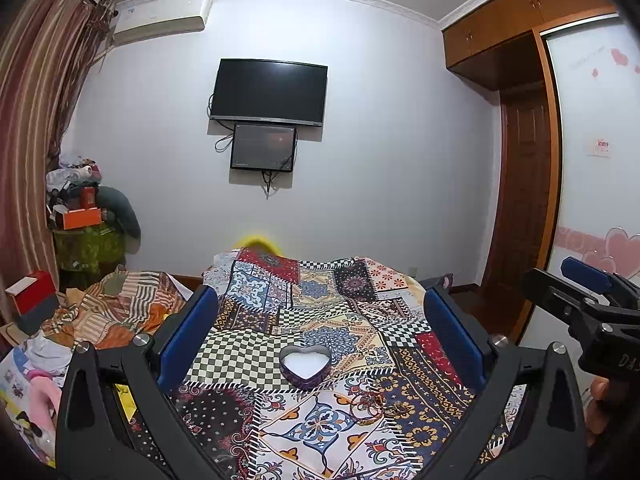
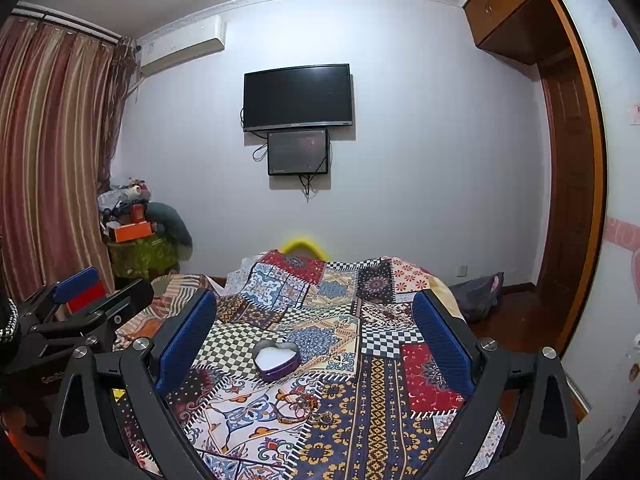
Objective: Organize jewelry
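Two things matter on my screens: a small tangle of jewelry [image 2: 298, 404] and a heart-shaped tin [image 2: 277, 361], both lying on the patchwork bedspread [image 2: 384, 400]. The jewelry sits just nearer to me than the tin, apart from it; I make out a thin beaded or braided bracelet loop and some finer bits beside it, though the busy print swallows the detail. I judge it all light, limp and slippery, likely to droop or snag on itself, so I would take the bracelet across one side of its loop, pinching low against the cloth. The tin stands open with a pale lining; it looks stiff and light, and a nudge could slide it on the fabric.

The left gripper [image 1: 320, 336] hangs above the bed with its jaws spread wide, the tin framed between them and nothing held. The right gripper [image 2: 316, 336] does likewise, jaws spread and empty, with the jewelry lying low between its fingers [image 2: 186, 340].

The bed is soft, so pressing down will dimple it and could tip the tin. Open room is good toward the foot of the bed, where the spread runs clear to a yellow object [image 2: 301, 246] at the far edge. To the left lies rumpled striped bedding [image 1: 116, 312]; to the right the bed drops toward the wardrobe [image 2: 576, 184]. The grippers sit near each other, so I mind their flanks.
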`<action>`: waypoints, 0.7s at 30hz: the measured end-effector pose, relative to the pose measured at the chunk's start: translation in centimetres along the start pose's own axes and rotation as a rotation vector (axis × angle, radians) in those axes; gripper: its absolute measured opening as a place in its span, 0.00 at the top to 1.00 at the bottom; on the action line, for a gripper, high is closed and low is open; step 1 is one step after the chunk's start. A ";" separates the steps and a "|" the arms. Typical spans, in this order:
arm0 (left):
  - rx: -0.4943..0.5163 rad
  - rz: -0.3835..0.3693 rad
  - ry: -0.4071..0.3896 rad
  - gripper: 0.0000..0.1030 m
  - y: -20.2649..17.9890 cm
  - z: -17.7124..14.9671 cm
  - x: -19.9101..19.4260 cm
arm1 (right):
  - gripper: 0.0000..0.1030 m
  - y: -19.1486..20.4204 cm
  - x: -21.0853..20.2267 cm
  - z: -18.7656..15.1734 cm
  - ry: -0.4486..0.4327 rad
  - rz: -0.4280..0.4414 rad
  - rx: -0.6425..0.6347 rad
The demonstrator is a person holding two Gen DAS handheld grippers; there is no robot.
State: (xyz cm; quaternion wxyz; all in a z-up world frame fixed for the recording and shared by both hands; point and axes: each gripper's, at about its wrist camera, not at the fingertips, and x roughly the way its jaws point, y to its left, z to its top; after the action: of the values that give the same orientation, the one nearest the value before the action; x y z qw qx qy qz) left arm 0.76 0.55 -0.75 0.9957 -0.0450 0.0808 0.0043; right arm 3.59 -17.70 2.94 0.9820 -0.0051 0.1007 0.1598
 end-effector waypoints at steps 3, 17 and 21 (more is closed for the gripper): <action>0.000 0.000 0.000 0.00 0.0 0.0 0.0 | 0.05 0.2 -0.1 -0.2 0.000 -0.001 -0.002; -0.002 0.000 -0.001 0.00 0.0 0.0 0.1 | 0.05 0.4 0.2 -0.2 0.005 0.002 -0.002; -0.002 0.000 -0.003 0.00 0.0 0.0 0.1 | 0.05 0.3 0.2 -0.1 0.006 0.002 -0.003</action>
State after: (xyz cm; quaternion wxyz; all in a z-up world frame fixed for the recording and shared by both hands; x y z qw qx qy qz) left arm 0.85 0.58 -0.79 0.9958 -0.0457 0.0794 0.0047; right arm 3.67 -17.33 2.81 0.9815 -0.0069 0.1032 0.1609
